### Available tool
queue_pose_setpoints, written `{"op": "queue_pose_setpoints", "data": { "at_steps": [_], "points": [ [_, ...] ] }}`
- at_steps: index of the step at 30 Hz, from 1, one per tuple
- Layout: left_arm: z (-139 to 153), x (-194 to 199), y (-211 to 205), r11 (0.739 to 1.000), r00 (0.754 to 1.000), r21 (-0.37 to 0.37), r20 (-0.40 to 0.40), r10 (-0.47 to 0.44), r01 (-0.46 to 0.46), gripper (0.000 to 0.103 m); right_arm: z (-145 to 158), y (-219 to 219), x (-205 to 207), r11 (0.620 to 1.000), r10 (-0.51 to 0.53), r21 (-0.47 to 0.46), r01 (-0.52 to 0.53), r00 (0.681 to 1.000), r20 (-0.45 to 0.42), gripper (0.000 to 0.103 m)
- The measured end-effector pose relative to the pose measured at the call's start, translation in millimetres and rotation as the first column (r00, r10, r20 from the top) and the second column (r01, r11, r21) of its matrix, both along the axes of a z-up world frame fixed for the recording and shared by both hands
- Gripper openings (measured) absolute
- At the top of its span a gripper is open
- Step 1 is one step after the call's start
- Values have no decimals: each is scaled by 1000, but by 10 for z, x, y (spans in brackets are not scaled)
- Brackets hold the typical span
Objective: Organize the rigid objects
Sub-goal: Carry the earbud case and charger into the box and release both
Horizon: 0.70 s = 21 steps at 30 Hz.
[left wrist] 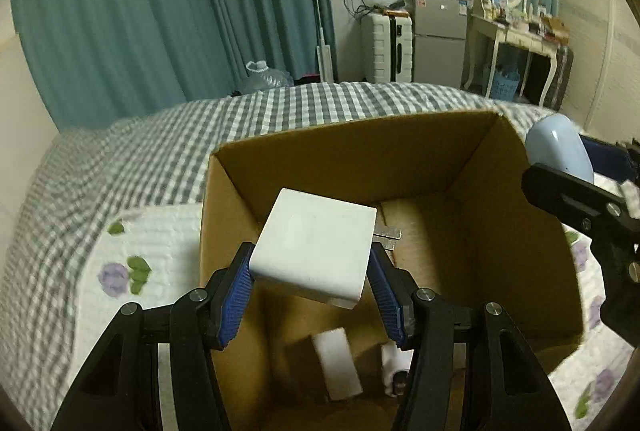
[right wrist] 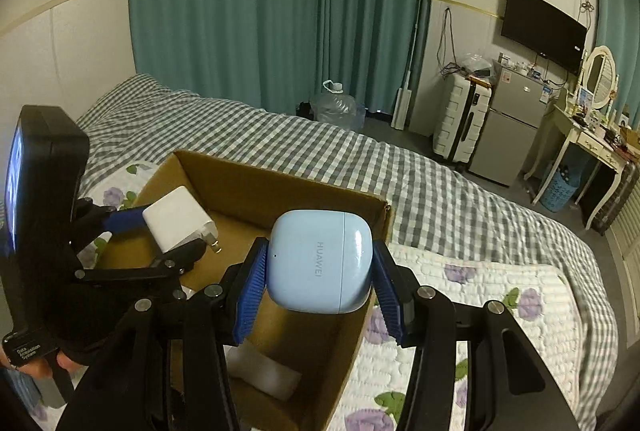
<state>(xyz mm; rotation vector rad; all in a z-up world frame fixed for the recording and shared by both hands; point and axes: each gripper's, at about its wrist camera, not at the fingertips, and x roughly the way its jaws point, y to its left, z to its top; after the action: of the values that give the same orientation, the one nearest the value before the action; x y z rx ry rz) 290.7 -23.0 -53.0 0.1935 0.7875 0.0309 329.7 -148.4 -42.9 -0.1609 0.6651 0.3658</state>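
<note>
Blue pads [left wrist: 234, 295] of the left hand-held gripper [left wrist: 310, 271] flank a white charger [left wrist: 314, 247] with prongs, tilted above the open cardboard box [left wrist: 352, 151]; whether both pads press on it I cannot tell. At three o'clock of it, the right hand-held gripper [right wrist: 318, 285] pinches a pale blue earbud case [right wrist: 320, 259] over the box's rim. White items [left wrist: 338, 363] lie on the box floor at six o'clock. Beneath the box is a floral quilt [right wrist: 500, 295] on a checked bed [right wrist: 320, 151].
</note>
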Motion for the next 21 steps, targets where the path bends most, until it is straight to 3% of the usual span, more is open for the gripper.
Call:
{"op": "queue_pose_setpoints", "data": {
  "at_steps": [3,16,18,19,21],
  "points": [
    [63,-30,-60,998,999,60,50,8,-11,62,-79,-20,69,1000,-5,9,5,1000,-13,50],
    [166,-150,257,995,995,-9,23,101,-101,63,-196,89,140,1000,0,4,0,999,-45,50],
    [206,-210,302,993,993,-25,22,112,-112,63,-214,131,109,1000,6,-1,-7,999,-37,66],
    [231,-255,329,992,992,-33,22,123,-122,63,-210,133,86,1000,4,-2,-4,1000,-29,78],
    [280,-330,370,990,991,-47,23,131,-130,63,-150,107,-22,1000,3,1,-3,1000,-5,79]
  ]
}}
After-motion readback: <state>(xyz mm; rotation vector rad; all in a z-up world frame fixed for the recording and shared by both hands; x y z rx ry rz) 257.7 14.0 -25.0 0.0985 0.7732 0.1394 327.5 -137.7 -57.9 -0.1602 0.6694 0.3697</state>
